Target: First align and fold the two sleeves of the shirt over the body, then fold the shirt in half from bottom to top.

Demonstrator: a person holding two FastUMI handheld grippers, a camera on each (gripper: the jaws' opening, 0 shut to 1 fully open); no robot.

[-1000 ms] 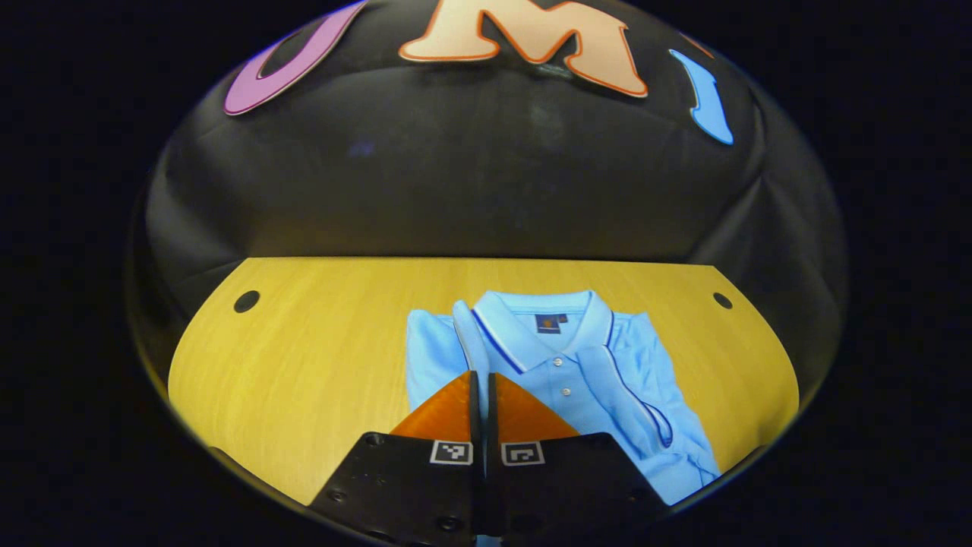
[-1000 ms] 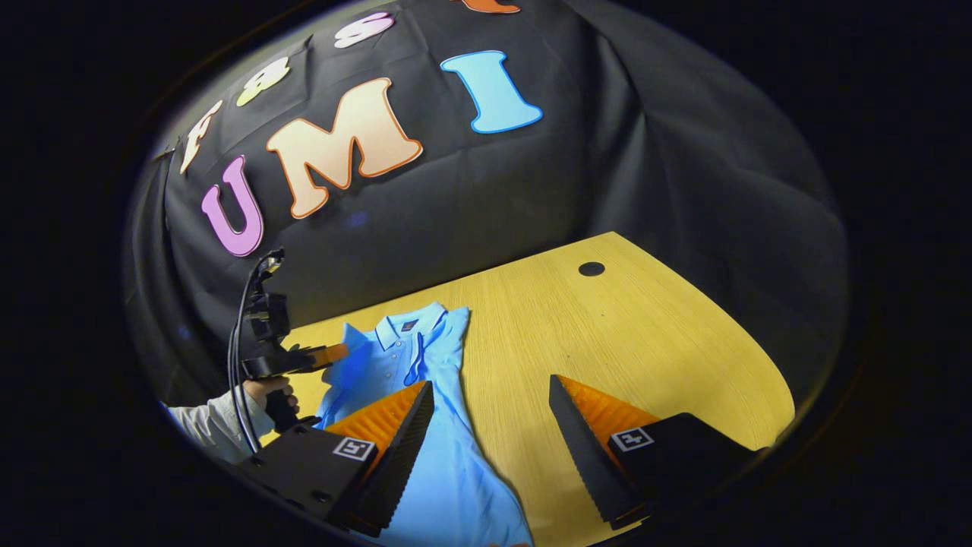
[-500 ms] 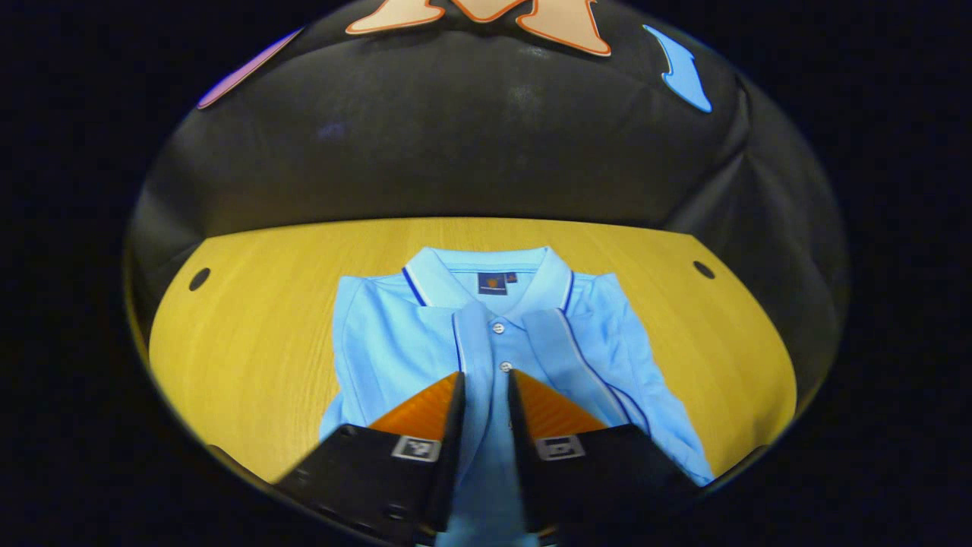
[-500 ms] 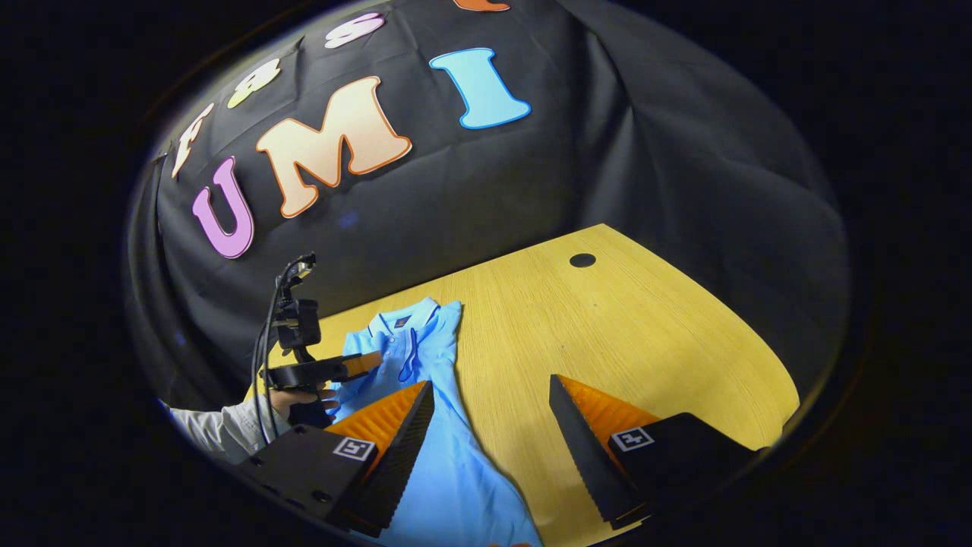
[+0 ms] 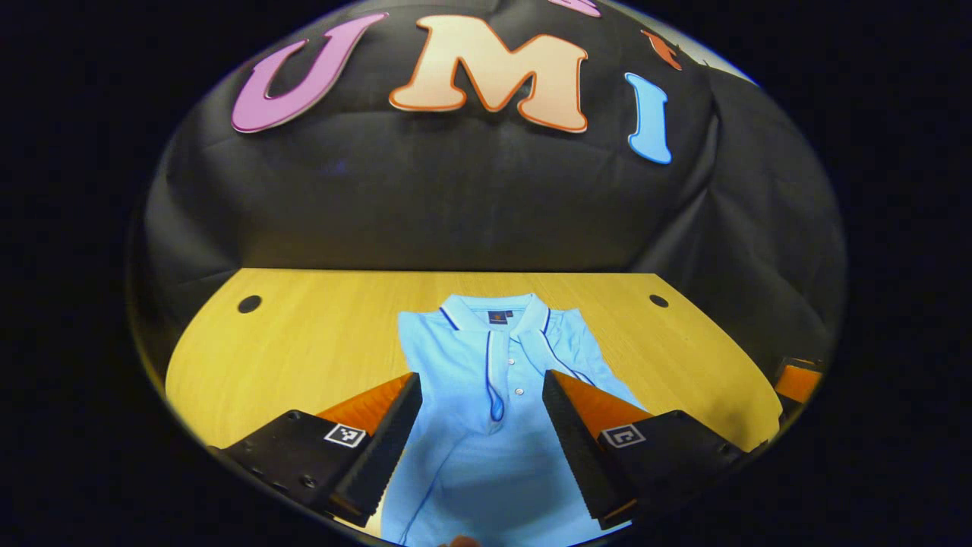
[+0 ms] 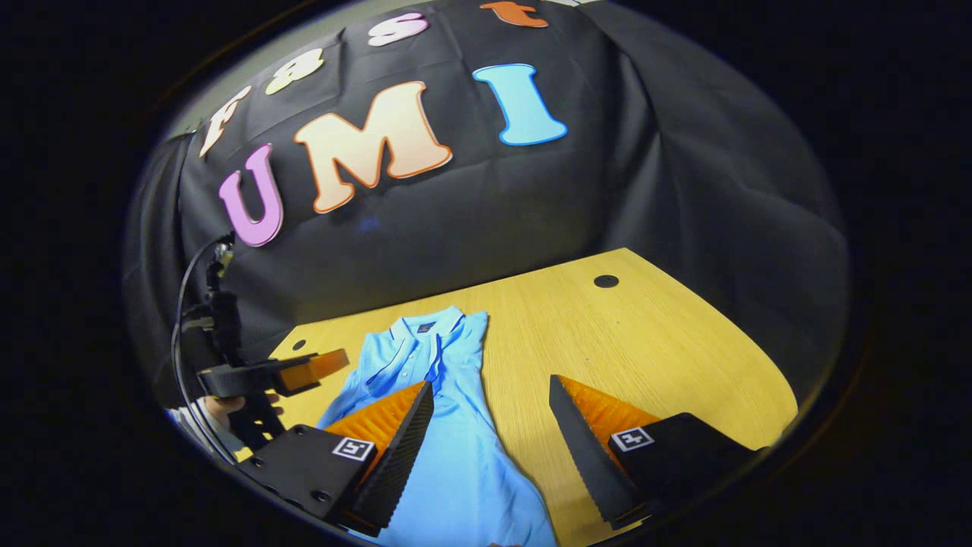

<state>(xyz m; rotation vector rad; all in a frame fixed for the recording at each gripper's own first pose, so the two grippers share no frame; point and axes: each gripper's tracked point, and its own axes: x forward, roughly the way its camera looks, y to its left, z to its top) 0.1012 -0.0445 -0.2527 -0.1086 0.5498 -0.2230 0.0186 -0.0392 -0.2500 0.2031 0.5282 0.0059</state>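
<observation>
Now both sleeves are lying folded over the shirt [image 5: 486,395], which is stretching lengthwise up the centre of the table [image 5: 304,342]. Left gripper [image 5: 480,433] and right gripper [image 6: 490,441] are hovering wide open, empty, near the lower-frame hem.

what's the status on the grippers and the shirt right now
Left gripper open, holding nothing, above the shirt. Right gripper open, also empty. Both sleeves folded over the body; bottom-to-top fold not done. Table around it bare.

A yellow wooden desk [image 5: 319,342] with round cable holes [image 6: 606,281] stands in the booth. Creased black cloth [image 6: 683,190] forms the wall behind it.
</observation>
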